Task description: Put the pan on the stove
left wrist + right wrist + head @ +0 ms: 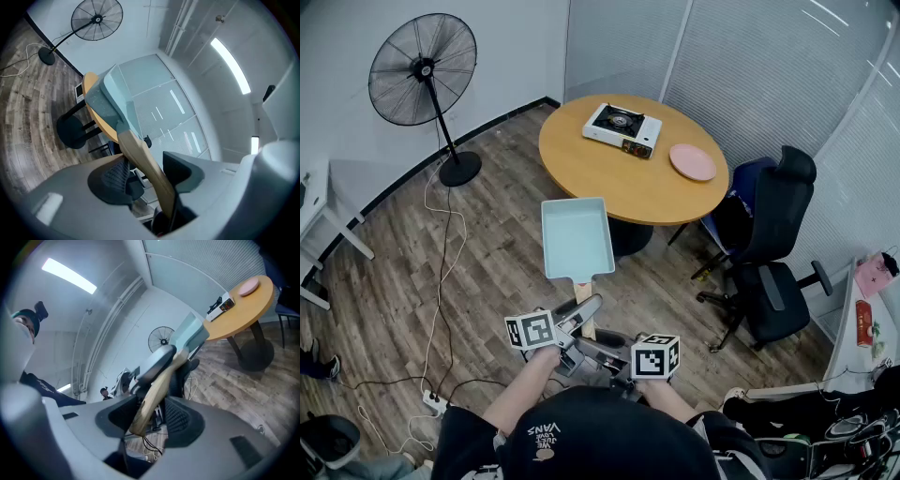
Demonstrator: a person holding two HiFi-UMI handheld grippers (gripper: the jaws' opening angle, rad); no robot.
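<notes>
The pan (575, 237) (112, 101) (190, 333), a pale blue rectangular one, is hanging in the air above the wooden floor (394, 281), just short of the near edge of the round bench (609, 183) (239, 317). It is lying roughly level with its open side facing up, and its wooden handle (584, 298) (145, 168) (152, 397) is pointing back toward the person.

Both grippers are meeting at that handle. The left gripper (581, 314) (145, 164) is clamping the handle partway along, with the wood running up between its two dark pads and out toward the pan body. The right gripper (596, 349) (150, 408) is closing on the handle nearer its free end, from the opposite side, and the wood is crossing its jaws at a slant. In the right gripper view the handle is lying against one pad, while its contact with the other pad is harder to make out.

Farther out, the stove (622, 129) (220, 306), a white portable gas burner, is sitting on the far part of the bench, well apart from the pan. A pink plate (692, 162) (248, 286) is resting beside it near the bench's right edge. A black office chair (769, 253) is standing to the right of the bench, and a pedestal fan (422, 70) (97, 19) (161, 339) is standing by the wall on the left.
</notes>
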